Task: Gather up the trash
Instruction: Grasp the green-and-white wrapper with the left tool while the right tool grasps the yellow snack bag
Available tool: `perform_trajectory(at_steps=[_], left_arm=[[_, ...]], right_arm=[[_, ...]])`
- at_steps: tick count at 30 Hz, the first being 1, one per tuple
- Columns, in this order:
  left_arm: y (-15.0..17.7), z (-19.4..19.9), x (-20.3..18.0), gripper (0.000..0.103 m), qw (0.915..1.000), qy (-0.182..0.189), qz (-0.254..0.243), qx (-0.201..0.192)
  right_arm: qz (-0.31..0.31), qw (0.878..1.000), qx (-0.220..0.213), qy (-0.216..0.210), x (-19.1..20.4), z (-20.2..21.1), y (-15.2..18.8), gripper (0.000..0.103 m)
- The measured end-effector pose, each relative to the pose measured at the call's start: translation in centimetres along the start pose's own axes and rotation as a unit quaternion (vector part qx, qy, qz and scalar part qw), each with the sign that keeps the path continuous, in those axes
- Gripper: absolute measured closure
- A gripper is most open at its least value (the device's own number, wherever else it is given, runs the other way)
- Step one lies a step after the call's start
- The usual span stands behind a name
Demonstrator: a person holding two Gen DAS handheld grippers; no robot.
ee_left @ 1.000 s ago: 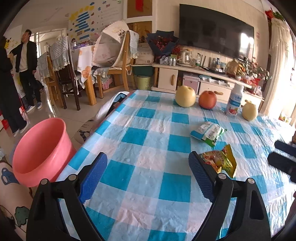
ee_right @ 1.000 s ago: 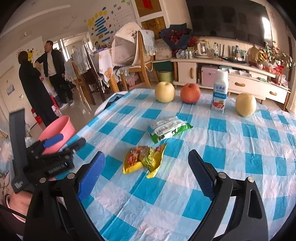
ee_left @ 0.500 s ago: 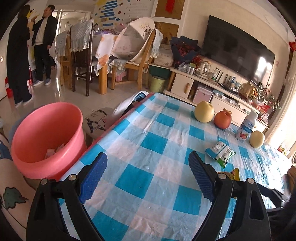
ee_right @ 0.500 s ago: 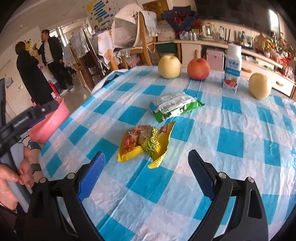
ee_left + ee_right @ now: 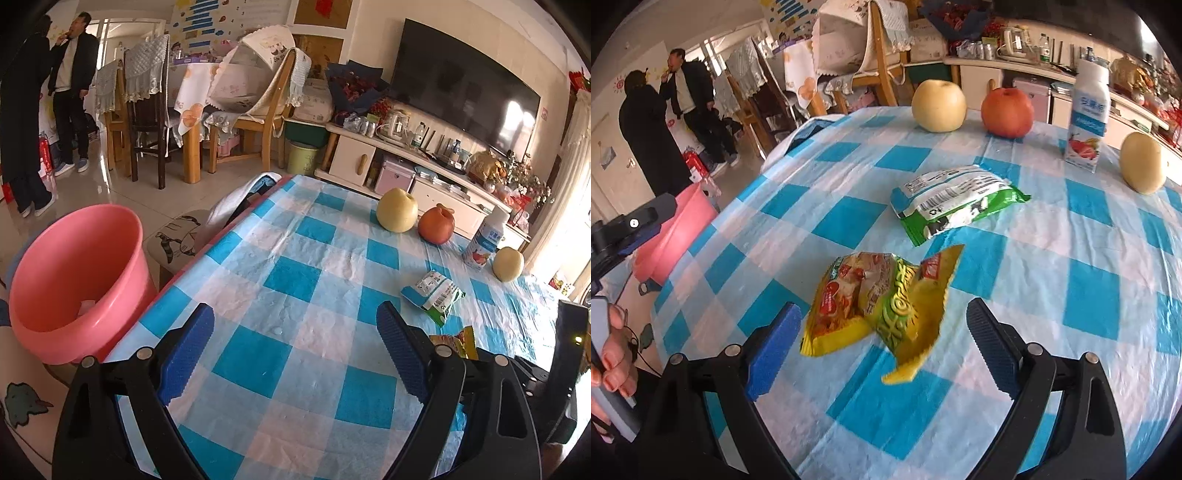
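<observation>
The yellow wrapper [image 5: 882, 302] lies crumpled on the checked tablecloth [image 5: 1089, 310] near the camera, between the wide-spread jaws of the right gripper [image 5: 884, 345], which grip nothing; whether the pads touch the cloth I cannot tell. The green-and-white wrapper [image 5: 955, 199] lies just beyond it, apart from it. The left gripper [image 5: 295, 354] also stands wide and empty over bare cloth at the table's left edge; the pink bin [image 5: 74, 284] sits on the floor just left of that edge.

The wrapper is thin and springy; a closing pinch could catch only a raised fold and let it slip, or snag the tablecloth with it and drag the bottle [image 5: 1087, 114] and fruit at the far side. A carry to the bin could also cross the left gripper.

The left view shows into the bin, where something small and pale lies; the right view shows only the bin's side. The right view shows the yellow wrapper whole; the left view shows only a corner of it [image 5: 467, 341] behind its own finger.
</observation>
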State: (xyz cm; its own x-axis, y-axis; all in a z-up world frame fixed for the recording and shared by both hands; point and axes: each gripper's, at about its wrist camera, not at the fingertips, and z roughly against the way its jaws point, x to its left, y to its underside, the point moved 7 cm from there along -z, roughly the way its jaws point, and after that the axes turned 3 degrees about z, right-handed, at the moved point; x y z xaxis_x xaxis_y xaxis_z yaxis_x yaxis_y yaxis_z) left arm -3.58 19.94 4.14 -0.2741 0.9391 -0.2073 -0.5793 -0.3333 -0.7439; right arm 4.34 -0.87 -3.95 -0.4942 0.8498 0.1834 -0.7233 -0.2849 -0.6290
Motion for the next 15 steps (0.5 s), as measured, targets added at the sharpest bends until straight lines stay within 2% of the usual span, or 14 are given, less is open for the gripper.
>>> perform_trajectory(at_steps=[4,9,15], left_arm=[[0.1,-0.4,-0.4,0.014,1.0000,0.001,-0.008,0.004],[0.5,-1.0,-1.2,0.014,0.9997,0.001,-0.022,0.013],[0.9,-1.8,-1.6,0.014,0.9992,0.002,-0.031,0.025]], right_arm=[[0.028,0.999,0.017,0.003,0.9,-1.4,-0.2,0.011],[0.078,0.996,0.015,0.048,1.3,-2.0,-0.3,0.012],[0.084,0.995,-0.004,0.044,1.1,-1.4,-0.7,0.030]])
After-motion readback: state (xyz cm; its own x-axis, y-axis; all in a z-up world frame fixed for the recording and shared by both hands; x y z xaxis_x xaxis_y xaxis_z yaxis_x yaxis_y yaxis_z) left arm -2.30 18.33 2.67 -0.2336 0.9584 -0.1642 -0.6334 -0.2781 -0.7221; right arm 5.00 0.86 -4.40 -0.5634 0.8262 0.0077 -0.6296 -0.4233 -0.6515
